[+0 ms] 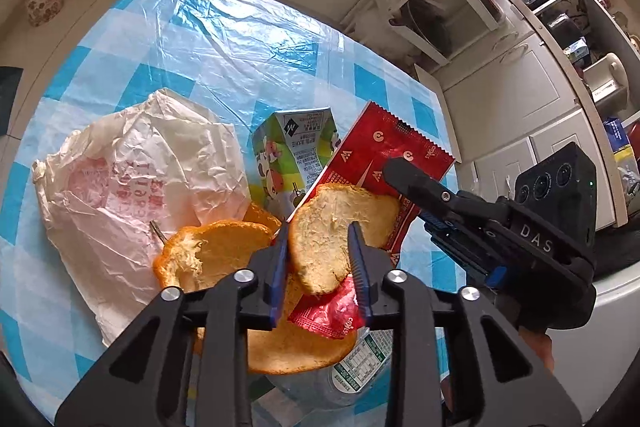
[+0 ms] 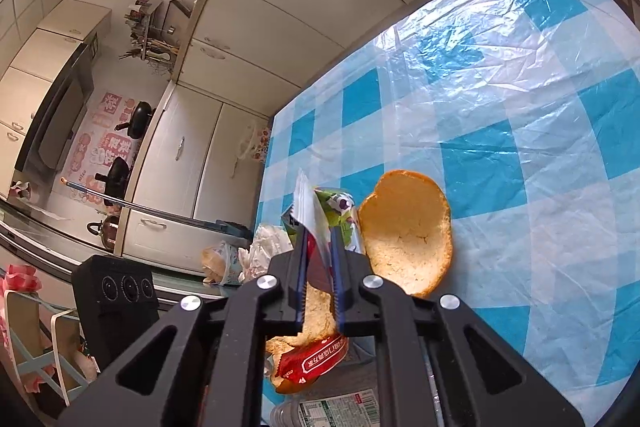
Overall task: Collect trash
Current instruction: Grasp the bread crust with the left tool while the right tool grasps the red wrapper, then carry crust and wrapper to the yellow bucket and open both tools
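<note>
Trash heap, near worktop (image 1: 224,39): peel (image 1: 340,231) stands between the parted left tongs (image 1: 318,251), ungripped; right tongs (image 2: 319,263) clamped on red wrapper (image 1: 384,163), risking a lift that drags peel and carton (image 1: 292,155) off the right edge.

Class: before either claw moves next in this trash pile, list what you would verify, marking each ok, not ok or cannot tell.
1. Right claw shut on the red wrapper: ok.
2. Left claw open astride the orange peel: ok.
3. Red wrapper free of that peel: not ok, they overlap.
4. Left pads already touching the peel: cannot tell.
</note>
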Available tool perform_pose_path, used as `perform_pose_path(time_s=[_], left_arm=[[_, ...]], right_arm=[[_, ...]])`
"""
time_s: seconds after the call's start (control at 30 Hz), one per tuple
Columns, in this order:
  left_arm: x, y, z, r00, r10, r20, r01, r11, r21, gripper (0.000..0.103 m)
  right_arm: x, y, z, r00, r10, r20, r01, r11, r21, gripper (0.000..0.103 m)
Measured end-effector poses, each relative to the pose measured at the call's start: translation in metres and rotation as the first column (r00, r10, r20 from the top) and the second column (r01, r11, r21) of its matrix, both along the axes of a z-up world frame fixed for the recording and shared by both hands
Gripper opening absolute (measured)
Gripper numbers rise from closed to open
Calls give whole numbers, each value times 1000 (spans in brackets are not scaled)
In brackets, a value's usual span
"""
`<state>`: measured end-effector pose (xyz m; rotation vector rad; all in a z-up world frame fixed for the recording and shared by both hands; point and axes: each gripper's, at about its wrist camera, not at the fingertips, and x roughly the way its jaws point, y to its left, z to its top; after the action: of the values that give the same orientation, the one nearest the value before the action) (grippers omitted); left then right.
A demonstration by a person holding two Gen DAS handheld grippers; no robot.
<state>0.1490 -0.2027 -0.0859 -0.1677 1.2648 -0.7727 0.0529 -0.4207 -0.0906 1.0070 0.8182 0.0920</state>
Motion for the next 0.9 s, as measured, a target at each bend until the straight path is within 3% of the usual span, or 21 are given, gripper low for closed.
perform_pose_path(time_s=[0.1, 0.2, 0.27, 0.57, 0.9], left_arm=[[-2, -2, 0, 1000, -2, 15, 2, 1000, 8, 29], [-4, -3, 6, 999, -6, 52, 5, 1000, 15, 11], [-4, -1, 12, 997, 1, 72, -2, 1000, 10, 7], [6, 32, 41, 992, 69, 110, -56, 992, -117, 6], [-24, 20, 57, 979, 1, 205, 26, 991, -132, 6]], right_arm=[[-1, 0, 1, 1000, 2, 4, -2, 1000, 0, 12], [-2, -1, 3, 1000, 0, 16, 0, 1000, 5, 7], [-3, -2, 4, 1000, -2, 27, 2, 1000, 18, 3], [-19, -17, 31, 989, -41, 139, 33, 998, 58, 2], [-93, -76, 83, 948, -188, 256, 190, 982, 18, 2]])
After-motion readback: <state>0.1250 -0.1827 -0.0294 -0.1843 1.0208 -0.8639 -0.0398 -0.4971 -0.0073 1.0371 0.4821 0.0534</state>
